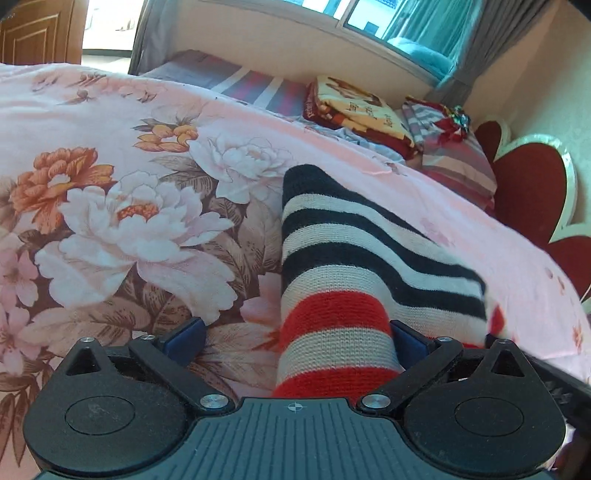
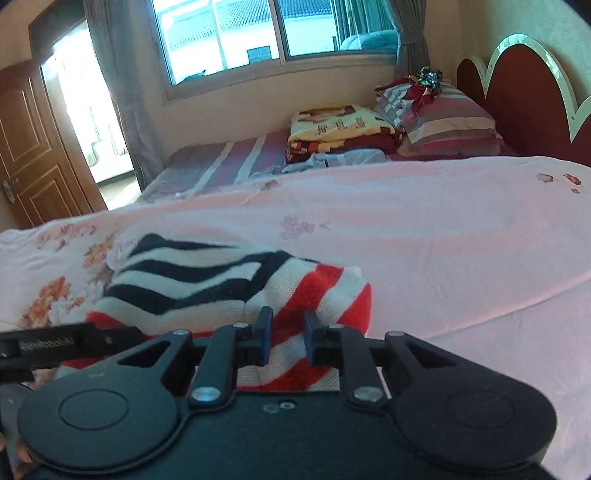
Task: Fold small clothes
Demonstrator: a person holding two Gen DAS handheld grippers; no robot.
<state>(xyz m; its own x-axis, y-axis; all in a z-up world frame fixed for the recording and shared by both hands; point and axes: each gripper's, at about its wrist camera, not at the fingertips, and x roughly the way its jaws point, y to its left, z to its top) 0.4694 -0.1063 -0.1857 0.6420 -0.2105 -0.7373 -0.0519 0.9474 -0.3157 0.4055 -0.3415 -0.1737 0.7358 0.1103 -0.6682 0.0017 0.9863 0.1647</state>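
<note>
A small knitted sweater [image 1: 354, 258] with black, white and red stripes lies on the pink floral bedspread [image 1: 110, 206]. My left gripper [image 1: 295, 341] is wide open; a striped sleeve or folded part of the sweater rises between its blue pads, close to the right one. In the right wrist view the sweater [image 2: 229, 284] lies bunched just ahead. My right gripper [image 2: 286, 341] stands over its red-and-white part with the jaws narrowly apart, a small gap showing between the pads. The left gripper's body [image 2: 55, 345] shows at the left edge.
A folded yellow and maroon blanket [image 2: 340, 129] and striped pillows [image 2: 443, 114] lie at the head of the bed by a red headboard [image 2: 524, 96]. A window [image 2: 251, 33] and wooden door [image 2: 29, 147] stand beyond. Open pink bedspread [image 2: 443, 240] stretches to the right.
</note>
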